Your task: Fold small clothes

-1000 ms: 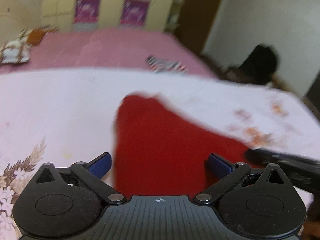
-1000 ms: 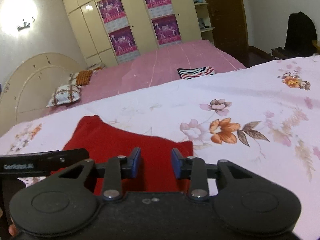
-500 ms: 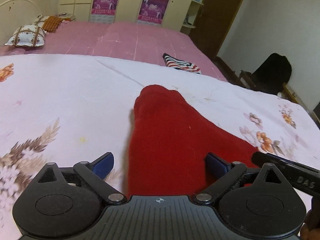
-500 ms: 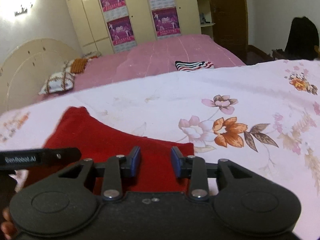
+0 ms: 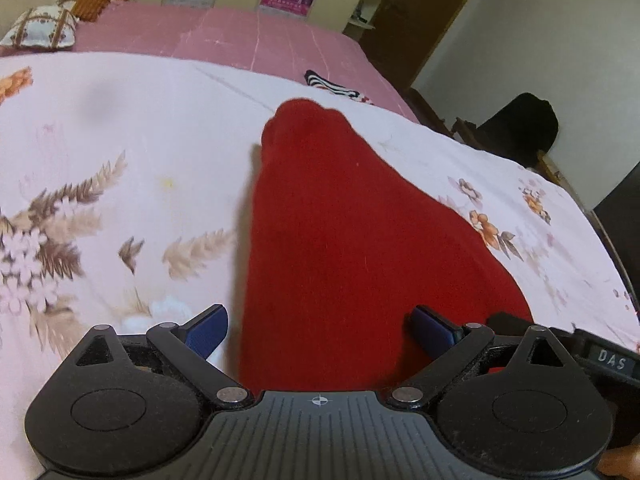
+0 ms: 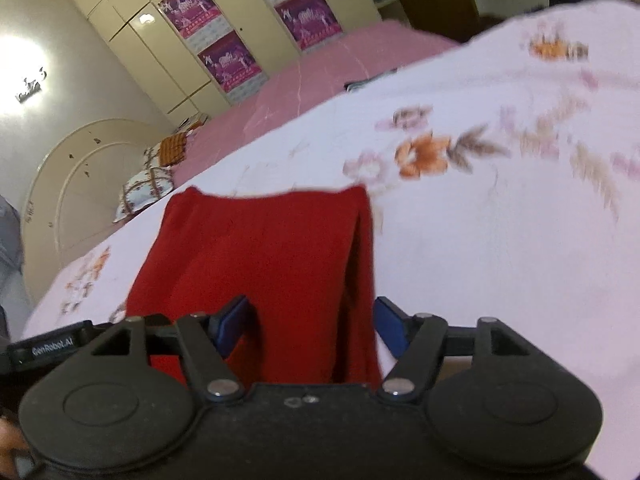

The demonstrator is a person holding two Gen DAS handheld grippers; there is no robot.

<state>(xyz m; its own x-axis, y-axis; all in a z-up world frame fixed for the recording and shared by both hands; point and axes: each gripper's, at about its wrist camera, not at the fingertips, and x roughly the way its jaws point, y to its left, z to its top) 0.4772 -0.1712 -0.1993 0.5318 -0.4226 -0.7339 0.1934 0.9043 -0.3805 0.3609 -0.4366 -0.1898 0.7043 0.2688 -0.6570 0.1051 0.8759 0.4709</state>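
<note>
A red garment (image 5: 340, 232) lies on the floral bedsheet (image 5: 120, 152), its near edge running under both grippers. My left gripper (image 5: 320, 330) is open, its blue pads (image 5: 206, 330) spread wide on either side of the cloth's near edge. In the right wrist view the red garment (image 6: 260, 256) shows a raised fold along its right side. My right gripper (image 6: 310, 322) is open with that fold between its blue pads (image 6: 390, 324). The right gripper's body (image 5: 600, 356) shows at the left view's lower right.
A striped folded garment (image 5: 332, 86) lies at the far edge of the sheet on the pink bed (image 5: 224, 36). Pillows (image 5: 40, 26) lie at the far left. A dark chair (image 5: 520, 128) stands at the right. Wardrobes (image 6: 224, 32) line the back wall.
My right gripper has opened wider, tilted and moved over the garment's right edge, which is now lifted into a fold. My left gripper has closed in on the cloth.
</note>
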